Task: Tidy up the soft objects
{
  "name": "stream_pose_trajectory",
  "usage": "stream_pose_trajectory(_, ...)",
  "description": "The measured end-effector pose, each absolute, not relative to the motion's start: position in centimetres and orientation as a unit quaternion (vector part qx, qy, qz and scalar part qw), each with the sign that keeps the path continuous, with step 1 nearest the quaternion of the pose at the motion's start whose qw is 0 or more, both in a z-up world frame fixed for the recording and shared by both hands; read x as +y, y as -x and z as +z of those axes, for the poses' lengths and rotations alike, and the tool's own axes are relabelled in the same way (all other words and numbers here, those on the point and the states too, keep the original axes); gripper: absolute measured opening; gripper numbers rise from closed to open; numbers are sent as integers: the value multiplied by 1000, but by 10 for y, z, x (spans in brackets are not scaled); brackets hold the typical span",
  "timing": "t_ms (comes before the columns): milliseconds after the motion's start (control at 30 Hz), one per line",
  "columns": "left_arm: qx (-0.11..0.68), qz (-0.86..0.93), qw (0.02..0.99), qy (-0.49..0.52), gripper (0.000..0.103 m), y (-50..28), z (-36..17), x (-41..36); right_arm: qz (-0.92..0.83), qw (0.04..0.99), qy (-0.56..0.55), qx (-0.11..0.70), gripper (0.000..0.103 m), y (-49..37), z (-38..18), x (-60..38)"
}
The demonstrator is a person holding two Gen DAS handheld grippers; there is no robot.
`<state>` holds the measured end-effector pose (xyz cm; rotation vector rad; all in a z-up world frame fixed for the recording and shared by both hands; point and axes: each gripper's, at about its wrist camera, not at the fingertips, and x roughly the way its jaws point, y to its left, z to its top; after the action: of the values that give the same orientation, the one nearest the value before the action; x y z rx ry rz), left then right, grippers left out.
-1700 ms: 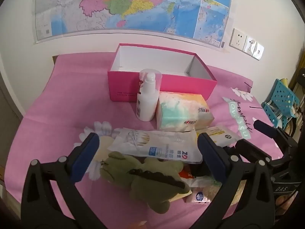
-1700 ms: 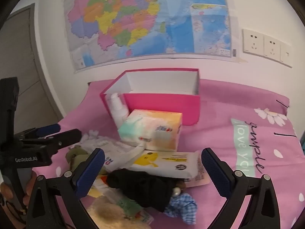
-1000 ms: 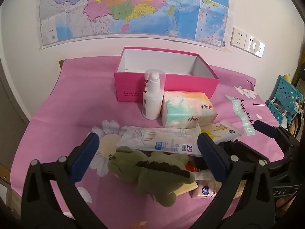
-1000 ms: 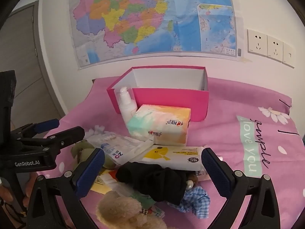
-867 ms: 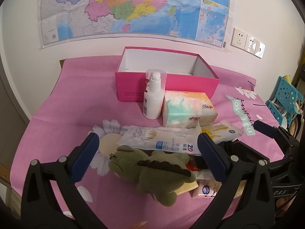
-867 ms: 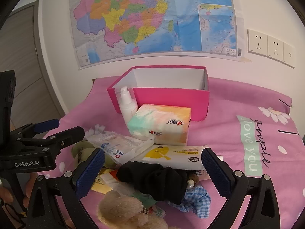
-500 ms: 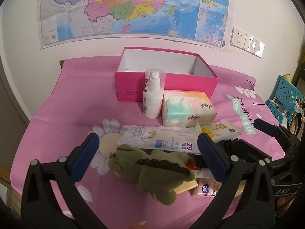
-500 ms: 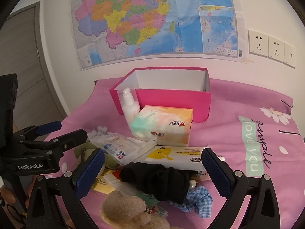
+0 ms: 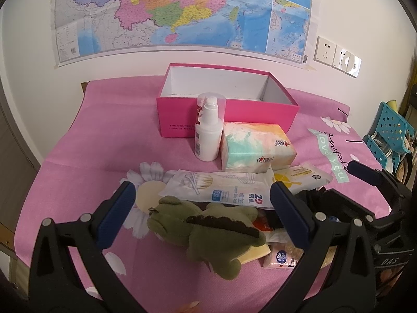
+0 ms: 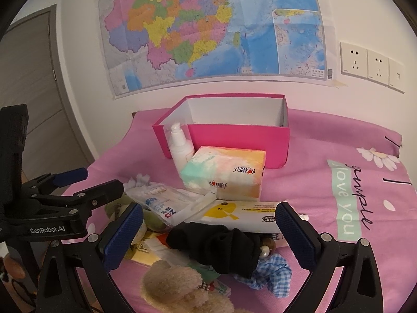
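We are at the approach step; nothing is gripped. The left gripper [image 9: 202, 212] hangs spread wide above the green plush toy [image 9: 208, 228], the right gripper [image 10: 208, 232] spread wide above the black cloth [image 10: 219, 245]. The pink box [image 9: 226, 114] stands empty at 12 o'clock. Next, we judge, lower and close gently. Only the right wrist view shows the tan plush [image 10: 177, 284] and checked scrunchie [image 10: 271, 274].

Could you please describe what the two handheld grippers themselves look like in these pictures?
Both are matte black plastic frames with triangular cut-outs and silver screws. The left gripper and right gripper carry ribbed dark-blue pads on their fingers. White "GenRobot.AI" lettering marks the left one's side. No cables or sleeves show.
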<state>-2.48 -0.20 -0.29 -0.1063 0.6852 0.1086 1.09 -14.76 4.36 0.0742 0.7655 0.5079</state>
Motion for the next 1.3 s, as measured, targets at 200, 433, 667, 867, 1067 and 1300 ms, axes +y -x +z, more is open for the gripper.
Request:
stream_pose_trajectory(200,336,53,939,48,103,24,-3,-5,246,897,-38,366,103,-9,44,-147)
stream_pose_trajectory(433,337,52,939,43,103,23,-4,-9,249,896,-40,365,103,-9,45,-147)
stream_pose_trajectory(667,339,48,939,37,103,22,-5,-13,254,897,-46,360,103,-8,48,-151)
stream_pose_trajectory(867,340,37,939,33,103,24,-6,-18,261,896,-53,355,103,-6,51,-157)
stream_pose_trajectory(1067,341,14,940,28,103,27,-8,-20,274,896,-59,344,103,2,56,-172)
stream_pose_trajectory(1300,349,-24,937,11,103,29,-16,-30,309,877,-61,362,102,24,46,-197)
